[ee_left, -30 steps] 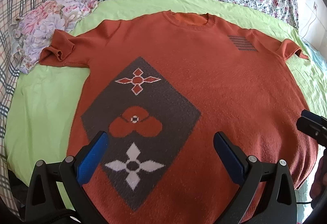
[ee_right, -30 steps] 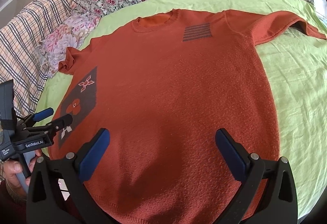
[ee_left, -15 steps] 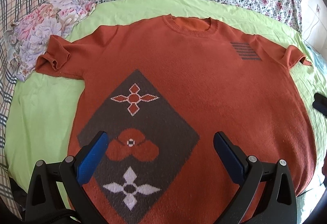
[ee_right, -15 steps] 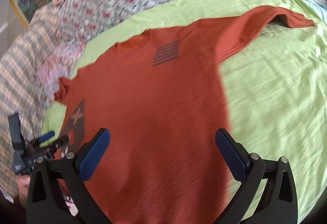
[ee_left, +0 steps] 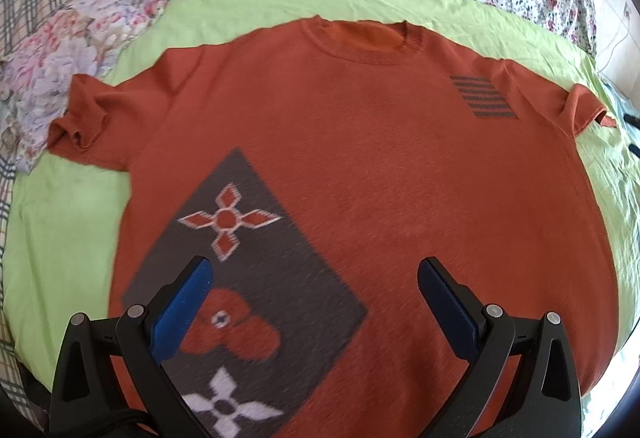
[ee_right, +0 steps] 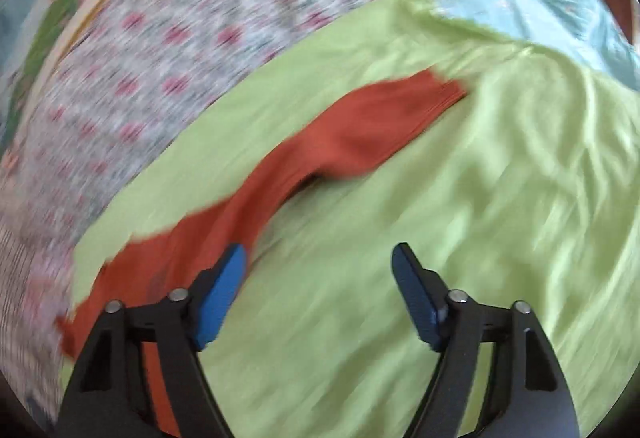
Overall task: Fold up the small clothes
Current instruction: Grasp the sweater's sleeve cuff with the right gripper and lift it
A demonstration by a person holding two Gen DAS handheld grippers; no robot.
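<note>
A rust-orange knitted short-sleeved jumper (ee_left: 360, 166) is lying flat and face up on a light green bed sheet (ee_left: 60, 238), with nothing folded yet. The left gripper (ee_left: 314, 302) is hanging just above the jumper's lower front, over the dark grey diamond patch with flower shapes (ee_left: 240, 278). Its blue pads are standing wide apart and are holding nothing.

The right gripper (ee_right: 318, 294) is off to the side of the jumper. The orange sleeve (ee_right: 360, 134) is lying ahead of it and to its left. Its jaws are closing, and only green sheet is showing between them. The picture here is very blurry, so the sleeve's edge may be nearer than it looks.

If the jaws are closing this early, they could pinch the sheet instead of the sleeve. Then the sheet would lift and drag the jumper crooked. Grabbing only the sleeve's top layer could also leave a bunched, lumpy fold.
</note>
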